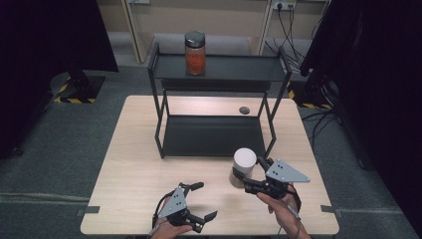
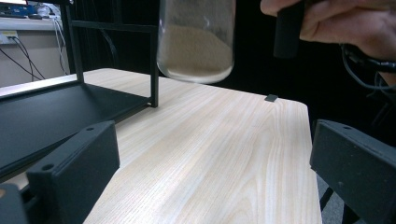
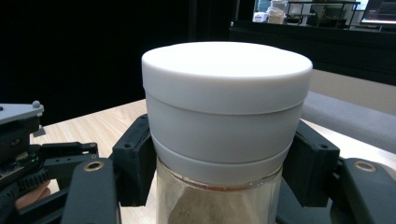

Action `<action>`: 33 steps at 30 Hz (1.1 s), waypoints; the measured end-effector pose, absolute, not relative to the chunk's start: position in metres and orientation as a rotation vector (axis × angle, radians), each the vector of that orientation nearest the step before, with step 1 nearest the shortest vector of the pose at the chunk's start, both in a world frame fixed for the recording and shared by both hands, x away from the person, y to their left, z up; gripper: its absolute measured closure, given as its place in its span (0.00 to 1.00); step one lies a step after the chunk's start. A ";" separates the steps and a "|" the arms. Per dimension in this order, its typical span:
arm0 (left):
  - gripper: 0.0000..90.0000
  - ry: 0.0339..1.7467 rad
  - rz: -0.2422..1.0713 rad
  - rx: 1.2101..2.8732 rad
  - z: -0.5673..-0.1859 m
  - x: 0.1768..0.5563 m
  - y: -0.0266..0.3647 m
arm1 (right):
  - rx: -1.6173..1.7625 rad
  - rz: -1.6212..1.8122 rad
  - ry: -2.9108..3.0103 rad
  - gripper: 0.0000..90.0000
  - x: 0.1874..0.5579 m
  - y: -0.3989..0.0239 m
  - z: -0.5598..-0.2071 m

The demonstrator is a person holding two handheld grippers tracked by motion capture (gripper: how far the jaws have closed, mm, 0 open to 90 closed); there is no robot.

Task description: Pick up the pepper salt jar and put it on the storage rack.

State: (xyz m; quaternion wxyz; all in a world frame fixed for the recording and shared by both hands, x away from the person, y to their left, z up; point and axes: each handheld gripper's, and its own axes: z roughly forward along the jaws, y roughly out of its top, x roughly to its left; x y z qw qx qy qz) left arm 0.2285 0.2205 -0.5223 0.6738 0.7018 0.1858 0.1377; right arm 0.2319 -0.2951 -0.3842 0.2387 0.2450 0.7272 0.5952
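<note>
Your right tongs (image 1: 247,180) are clenched on the white-lid jar (image 1: 243,167), jaws either side just under the lid (image 3: 227,77), on the glass neck. The jar's off the table (image 1: 149,164): the left gripper view shows its base (image 2: 195,46) hanging clear above the wood, near the rack's (image 1: 214,99) front right leg. Your left tongs (image 1: 199,201) are released, jaws wide apart, nothing between them, low over the table's near edge, well apart from the jar.

Handling, as a judgement: glass body w/ pale powder inside, approx. half full, so moderate weight, and rigid. Glass is slick and breakable; a drop or a knock on the rack's metal frame could crack it. Grip below the lid's rim looks right, since the lid's lip acts as a stop if it slips. Keep it upright; powder shifts if tilted, and can't tell if the lid's screwed tight.

A 2nd jar (image 1: 195,52), dark lid, reddish contents, stands on the rack's top shelf.
</note>
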 end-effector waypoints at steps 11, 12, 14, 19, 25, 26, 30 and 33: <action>0.01 0.420 0.310 1.580 -0.523 0.228 0.220 | 0.645 1.649 1.984 0.39 0.245 -0.295 -0.357; 0.01 0.420 0.309 1.580 -0.523 0.229 0.220 | 0.645 1.646 1.985 0.39 0.246 -0.294 -0.355; 0.01 0.421 0.307 1.581 -0.523 0.229 0.220 | 0.639 1.644 1.986 0.39 0.248 -0.294 -0.349; 0.01 0.419 0.308 1.583 -0.523 0.228 0.220 | 0.634 1.649 1.988 0.39 0.255 -0.292 -0.334; 0.01 0.421 0.312 1.580 -0.523 0.228 0.221 | 0.625 1.657 1.980 0.39 0.264 -0.290 -0.318; 0.01 0.421 0.313 1.579 -0.523 0.228 0.221 | 0.624 1.659 1.980 0.39 0.265 -0.290 -0.315; 0.01 0.421 0.315 1.579 -0.523 0.228 0.221 | 0.615 1.654 1.978 0.39 0.270 -0.286 -0.306; 0.01 0.422 0.315 1.580 -0.524 0.228 0.221 | 0.605 1.652 1.981 0.39 0.274 -0.283 -0.299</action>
